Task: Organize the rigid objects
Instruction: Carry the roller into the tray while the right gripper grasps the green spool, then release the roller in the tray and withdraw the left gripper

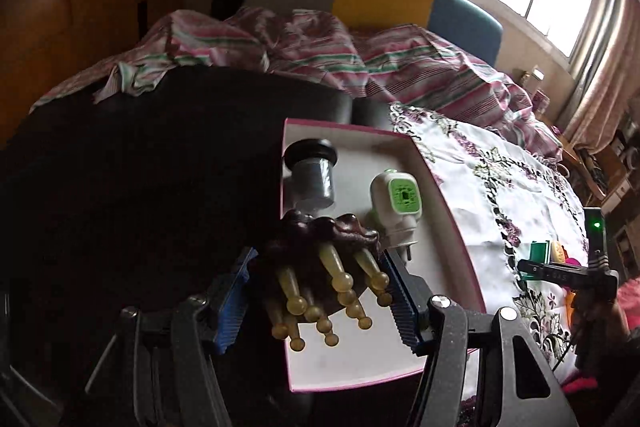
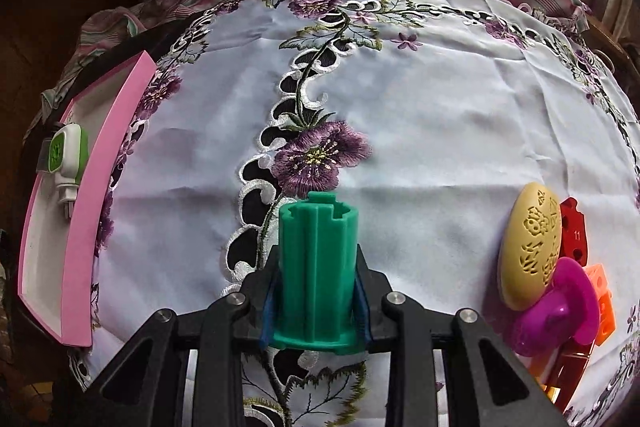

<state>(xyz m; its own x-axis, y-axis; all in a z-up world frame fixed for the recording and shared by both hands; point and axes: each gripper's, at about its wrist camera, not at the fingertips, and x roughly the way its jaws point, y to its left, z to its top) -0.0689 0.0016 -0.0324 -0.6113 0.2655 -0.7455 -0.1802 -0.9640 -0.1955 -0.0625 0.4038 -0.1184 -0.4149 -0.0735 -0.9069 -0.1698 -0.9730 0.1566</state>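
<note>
Your left gripper (image 1: 320,291) clamps one dark brown massager (image 1: 320,247) with amber knobbed prongs, held above the near part of one shallow pink-rimmed box (image 1: 444,187). Two items lie inside the box: one grey cylinder (image 1: 312,175) with a black cap at the far edge, and one white-and-green plug-in unit (image 1: 394,205) by the right wall. Your right gripper (image 2: 316,291) is clenched on one green ribbed plastic tube (image 2: 316,259), over the near edge of the embroidered white cloth (image 2: 440,107). At the cloth's right edge lies a cluster: one tan carved oval (image 2: 528,247), one magenta disc-shaped piece (image 2: 556,307), one red plate (image 2: 574,231), one orange block (image 2: 602,303). Striped bedding (image 1: 280,43) borders the far edge.
</note>
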